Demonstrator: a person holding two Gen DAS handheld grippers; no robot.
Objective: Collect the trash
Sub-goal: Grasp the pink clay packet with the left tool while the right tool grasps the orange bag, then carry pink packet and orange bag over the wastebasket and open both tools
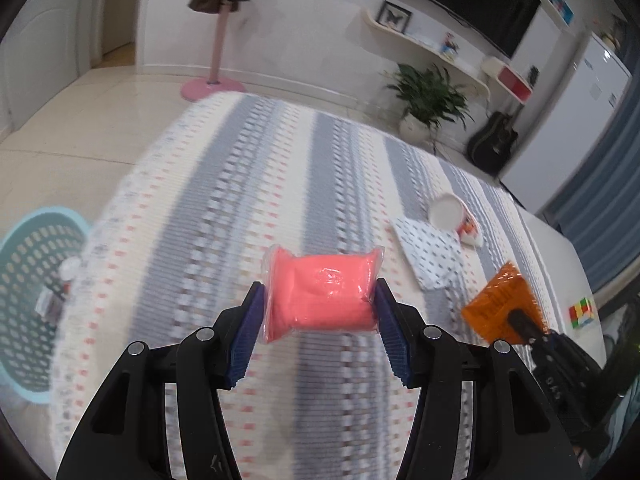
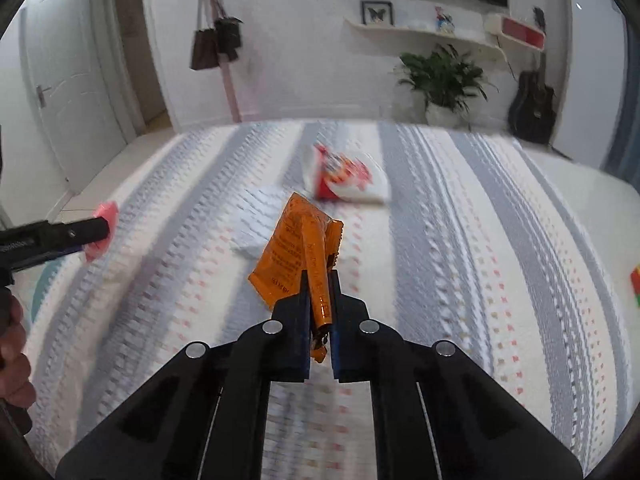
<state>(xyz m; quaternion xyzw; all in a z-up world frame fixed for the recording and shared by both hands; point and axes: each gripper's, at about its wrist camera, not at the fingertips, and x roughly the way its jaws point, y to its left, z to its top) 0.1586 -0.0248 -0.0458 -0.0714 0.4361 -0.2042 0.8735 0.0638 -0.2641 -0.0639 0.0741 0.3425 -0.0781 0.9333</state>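
The left gripper (image 1: 320, 298) is clamped on a pink packet (image 1: 322, 292): its blue pads (image 1: 250, 330) press both short ends, and the packet hangs clear above the bed (image 1: 224, 184). The right gripper (image 2: 320, 280) has its jaws together on an orange wrapper (image 2: 298, 248), pinched by its lower edge so that most of the foil stands up and forward of the jaws, off the bedspread. In the left wrist view the same wrapper shows at lower right, held by the dark tip of the right gripper. In the right wrist view the left gripper enters from the left edge with the pink packet at its tip, and a hand (image 2: 14, 356) grips the handle below it. On the bed beyond the wrapper lie a white dotted cloth (image 1: 430, 252) and, just past it, a white bag with red print (image 2: 346, 178), lying on its side. A teal basket (image 1: 34, 292) stands on the floor beside the left edge of the bed, holding some small items too blurred to identify. A colour cube (image 1: 582, 310) lies near the right edge of the bed.
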